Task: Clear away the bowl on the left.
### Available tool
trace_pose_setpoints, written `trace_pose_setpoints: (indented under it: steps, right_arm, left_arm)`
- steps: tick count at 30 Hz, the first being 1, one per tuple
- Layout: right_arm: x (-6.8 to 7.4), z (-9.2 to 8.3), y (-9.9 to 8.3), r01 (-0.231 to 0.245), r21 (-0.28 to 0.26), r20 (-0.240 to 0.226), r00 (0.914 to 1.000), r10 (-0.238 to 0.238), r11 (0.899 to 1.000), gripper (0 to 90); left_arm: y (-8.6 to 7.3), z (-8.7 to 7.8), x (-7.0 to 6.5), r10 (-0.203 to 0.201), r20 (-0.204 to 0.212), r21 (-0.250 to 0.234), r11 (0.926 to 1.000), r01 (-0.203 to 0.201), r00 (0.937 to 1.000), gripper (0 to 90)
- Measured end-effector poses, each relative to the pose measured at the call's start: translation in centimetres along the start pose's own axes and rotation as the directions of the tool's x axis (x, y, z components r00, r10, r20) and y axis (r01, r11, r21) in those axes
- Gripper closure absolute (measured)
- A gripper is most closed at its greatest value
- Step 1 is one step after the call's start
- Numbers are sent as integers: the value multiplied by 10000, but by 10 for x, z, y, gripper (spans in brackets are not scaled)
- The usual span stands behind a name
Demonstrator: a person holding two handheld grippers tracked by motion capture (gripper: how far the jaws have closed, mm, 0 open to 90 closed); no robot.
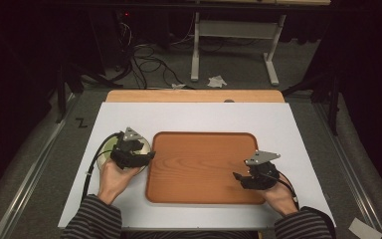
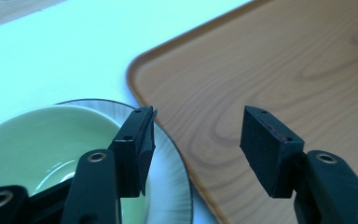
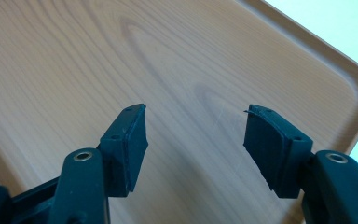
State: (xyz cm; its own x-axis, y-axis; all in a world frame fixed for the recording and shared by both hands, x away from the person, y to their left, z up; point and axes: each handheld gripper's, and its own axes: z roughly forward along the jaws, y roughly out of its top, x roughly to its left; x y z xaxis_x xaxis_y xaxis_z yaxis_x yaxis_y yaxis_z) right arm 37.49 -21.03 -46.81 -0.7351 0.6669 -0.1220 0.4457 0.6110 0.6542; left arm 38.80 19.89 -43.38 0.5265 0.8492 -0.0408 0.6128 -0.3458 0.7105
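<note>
Left gripper view, green bowl point(image 2: 37, 144), tray point(image 2: 279, 60)

Bare wooden tray point(image 1: 199, 164) flat mid-table, green bowl point(image 1: 110, 145) just left

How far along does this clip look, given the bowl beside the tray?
Nothing looks done: the wooden tray is bare. The left hand-held gripper hangs open over the rim of the green bowl, which sits on the white mat left of the tray. The right hand-held gripper is open over the tray, holding nothing. Any grasp and move remain.
</note>
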Motion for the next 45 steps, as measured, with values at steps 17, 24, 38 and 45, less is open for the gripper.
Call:
trace_pose_setpoints:
  steps: [17, 24, 38, 45]
  right_arm:
    - [1, 2, 1, 144, 43, -20, 9999, -144, 9999, 408]
    - [1, 3, 1, 146, -21, -18, 9999, -146, 9999, 407]
    - [2, 3, 2, 162, -18, -48, 9999, -162, 9999, 408]
    - [2, 3, 2, 171, 30, -98, 9998, -171, 9998, 408]
  left_arm:
    - [-3, -6, 25, -742, -760, 40, 9972, 748, 9943, 391]
    - [-11, -13, 50, -1748, -952, -33, 9845, 1753, 9800, 386]
    - [-21, -20, 76, -2553, -1543, -96, 9664, 2570, 9545, 388]
    - [-24, -19, 82, -2609, -2105, 73, 9633, 2684, 9421, 389]
